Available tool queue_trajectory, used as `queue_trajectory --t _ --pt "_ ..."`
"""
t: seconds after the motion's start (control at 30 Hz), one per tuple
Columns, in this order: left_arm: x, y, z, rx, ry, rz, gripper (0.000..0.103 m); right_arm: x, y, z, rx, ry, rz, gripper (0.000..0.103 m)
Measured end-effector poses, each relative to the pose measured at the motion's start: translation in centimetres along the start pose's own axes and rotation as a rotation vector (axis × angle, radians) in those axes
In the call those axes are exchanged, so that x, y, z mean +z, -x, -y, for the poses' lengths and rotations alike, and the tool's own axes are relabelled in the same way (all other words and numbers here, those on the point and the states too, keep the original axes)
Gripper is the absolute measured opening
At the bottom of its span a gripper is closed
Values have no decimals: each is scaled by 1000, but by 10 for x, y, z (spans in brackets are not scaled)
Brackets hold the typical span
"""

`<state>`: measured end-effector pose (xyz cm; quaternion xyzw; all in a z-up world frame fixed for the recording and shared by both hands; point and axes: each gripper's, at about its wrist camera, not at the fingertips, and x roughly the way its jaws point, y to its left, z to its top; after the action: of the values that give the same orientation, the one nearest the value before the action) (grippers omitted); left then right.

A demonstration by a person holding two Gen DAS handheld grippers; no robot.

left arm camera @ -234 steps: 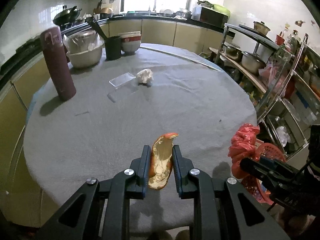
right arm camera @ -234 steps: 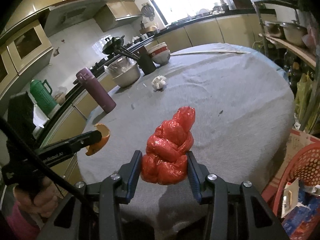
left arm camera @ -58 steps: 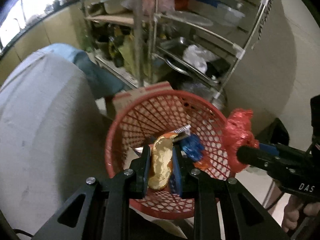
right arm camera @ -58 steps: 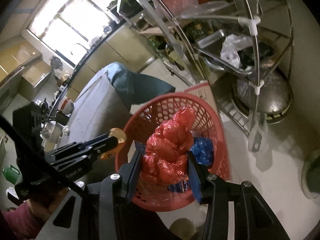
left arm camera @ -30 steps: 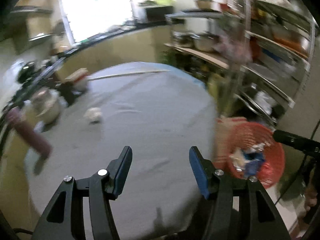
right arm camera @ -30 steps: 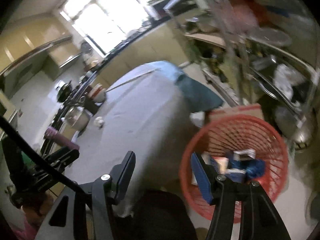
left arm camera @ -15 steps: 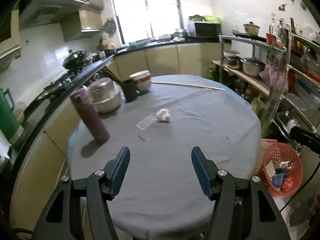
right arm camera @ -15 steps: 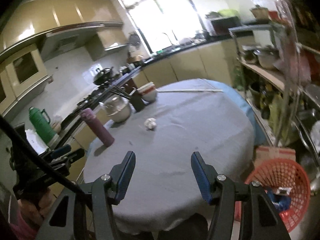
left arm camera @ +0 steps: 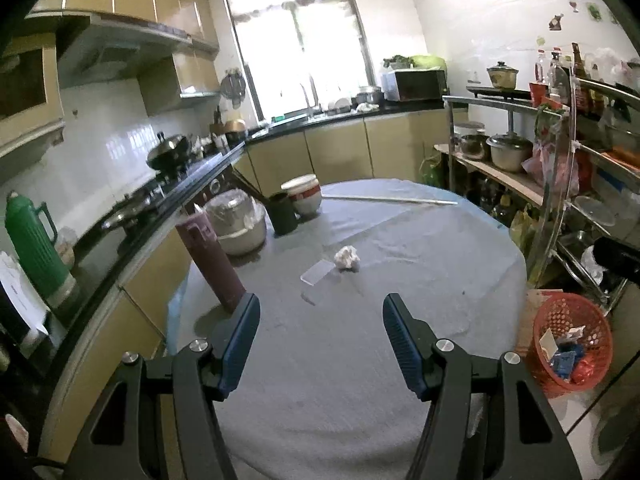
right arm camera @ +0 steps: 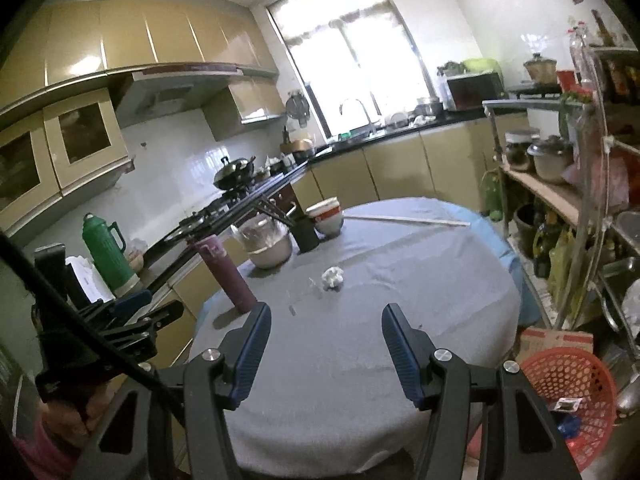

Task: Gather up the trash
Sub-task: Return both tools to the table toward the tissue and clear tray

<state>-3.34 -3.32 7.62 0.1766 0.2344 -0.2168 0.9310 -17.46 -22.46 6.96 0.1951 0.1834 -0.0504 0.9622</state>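
A crumpled white paper ball [left arm camera: 347,258] [right arm camera: 332,278] lies near the middle of the round grey-clothed table [left arm camera: 420,280] [right arm camera: 400,280], with a clear flat plastic piece [left arm camera: 317,271] just left of it. My left gripper [left arm camera: 320,312] hovers open over the near table edge with nothing between its fingers. My right gripper [right arm camera: 325,322] is likewise open and empty, back from the table. The red mesh trash basket [left arm camera: 570,344] [right arm camera: 568,396] stands on the floor at the right, with wrappers and red plastic inside.
A maroon flask [left arm camera: 210,256], a covered pot [left arm camera: 240,224], a black cup [left arm camera: 283,214] and stacked bowls [left arm camera: 304,196] stand at the table's far left. A metal rack [left arm camera: 560,184] with pots lines the right. A person's hand [right arm camera: 80,404] holds the left gripper.
Both grippers have risen and pulled back from the table, so more of the kitchen shows. The basket has slid toward the lower right edge of both views.
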Motion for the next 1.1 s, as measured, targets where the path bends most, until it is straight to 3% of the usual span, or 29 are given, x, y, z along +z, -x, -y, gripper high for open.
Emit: queue_trajectory --t 0.3,0.57,0.87,1.1 --pt "3 2 3 12 -4 3 65 6 11 4 1 -1 38 62" --pt "4 -17 -1 46 22 -47 66 7 -11 20 32 -31 -1 62" --pt "1 -49 -2 76 34 -125 66 11 -51 39 85 -64 -61 62" --pt "-10 -95 -24 89 118 -240 65 24 -106 49 128 -63 -138 62"
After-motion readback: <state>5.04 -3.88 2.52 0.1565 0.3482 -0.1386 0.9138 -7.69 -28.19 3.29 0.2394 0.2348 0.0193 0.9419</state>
